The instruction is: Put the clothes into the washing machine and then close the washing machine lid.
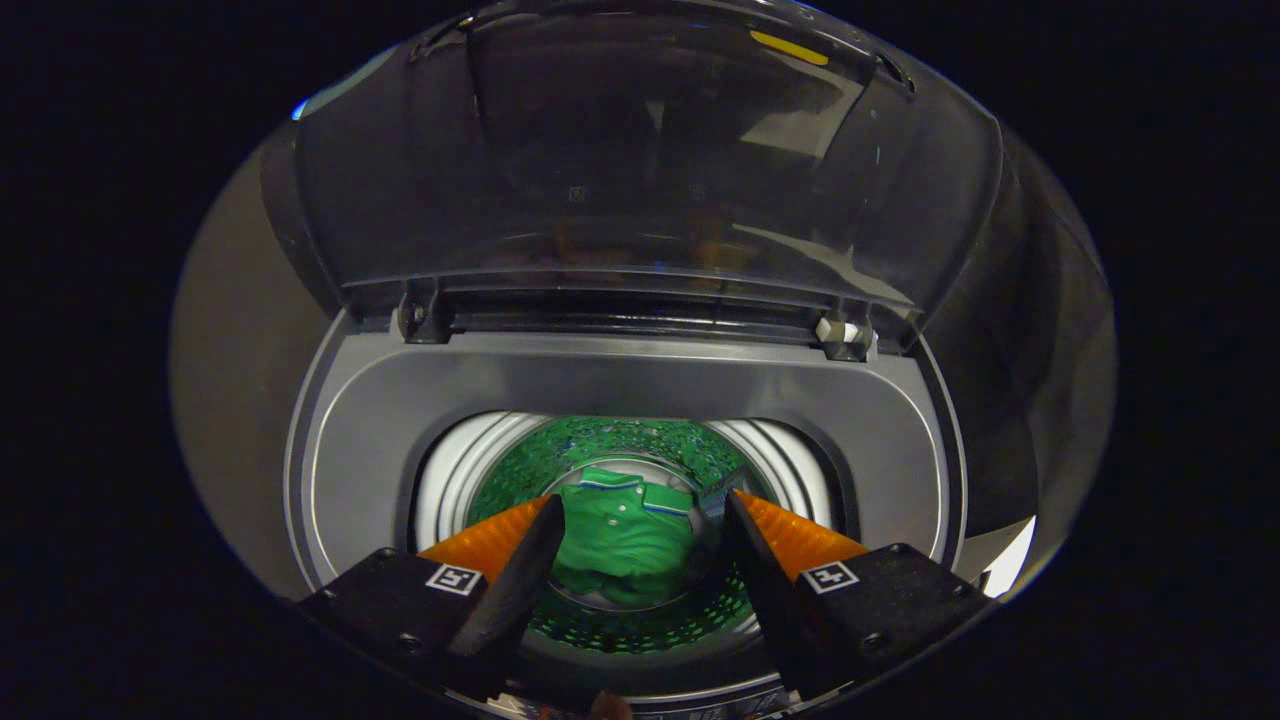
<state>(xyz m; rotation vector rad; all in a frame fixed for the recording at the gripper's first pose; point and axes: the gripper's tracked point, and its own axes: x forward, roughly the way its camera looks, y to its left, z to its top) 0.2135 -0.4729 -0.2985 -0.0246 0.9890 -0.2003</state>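
I look down into a grey top-loading washing machine (620, 385). Its clear lid (640, 150) stands raised on hinges at the back. A green polo shirt (625, 535) with blue and white trim lies crumpled at the bottom of the drum (470, 465), whose shiny wall reflects green. My gripper (643, 505) hovers above the drum's mouth with its fingers spread wide apart and nothing between them. The shirt lies far below the gap and touches neither finger (530, 560).
A grey top panel rings the drum opening. Two hinges (420, 315) hold the lid at the back edge. A plain wall stands to the left of the machine and dark cloth to the right.
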